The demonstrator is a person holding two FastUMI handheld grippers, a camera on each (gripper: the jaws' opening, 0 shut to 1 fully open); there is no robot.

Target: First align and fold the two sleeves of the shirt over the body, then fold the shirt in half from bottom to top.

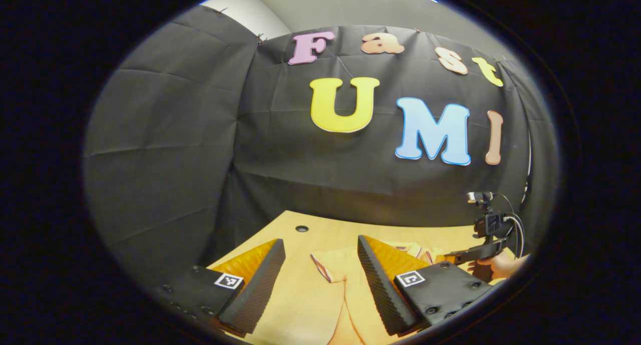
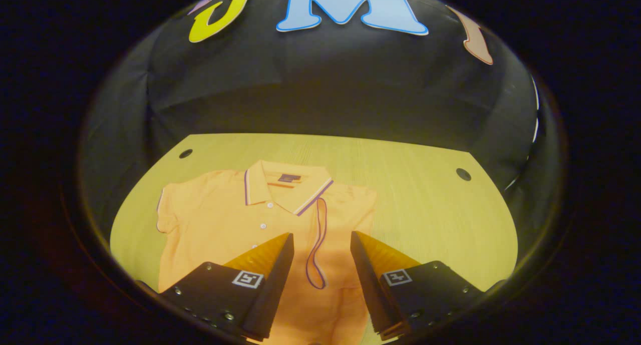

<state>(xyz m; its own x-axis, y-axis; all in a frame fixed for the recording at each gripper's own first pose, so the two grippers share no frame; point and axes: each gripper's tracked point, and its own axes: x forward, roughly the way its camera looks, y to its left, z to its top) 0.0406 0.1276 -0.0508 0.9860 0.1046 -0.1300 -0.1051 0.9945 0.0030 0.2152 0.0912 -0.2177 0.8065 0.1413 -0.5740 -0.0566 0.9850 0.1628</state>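
Right hand-held gripper (image 2: 320, 270): fingers spread wide, grasping nothing; poised above the lower middle of the polo shirt (image 2: 225, 225), apart from the cloth as far as can be judged.

Left hand-held gripper (image 1: 320, 280): likewise released, jaws parted, holding nothing; the shirt's near sleeve (image 1: 333, 265) lies between and beyond its fingers on the worktop (image 1: 295, 240); farther off to the side in the same left gripper view, the other hand-held gripper with the hand (image 1: 501, 267) that carries it.

Orange polo shirt: lies face up on the worktop, collar (image 2: 280, 190) toward the far wall, placket buttons showing; the sleeve on the view's right (image 2: 318, 245) appears already turned in over the body, its striped cuff lying as a narrow loop beside the placket; the sleeve on the view's left (image 2: 168, 210) lies spread out flat, unfolded.

Step in hand, as judged: first sleeve fold made, second sleeve pending; the bottom-to-top fold not yet begun.

Next move, as judged: calls for the left hand-held gripper to close on the outstretched sleeve near its cuff, lift lightly, and lay it across the chest to meet the first; the hem is hidden beneath the grippers.

Edges and room: bare worktop wide open to the view's right of the shirt; a strip free beyond the collar; two round holes (image 2: 463, 174) near the far corners; the spread sleeve lies near the worktop's curved edge, leaving little margin there; black cloth wall (image 2: 320, 94) closes the far side.
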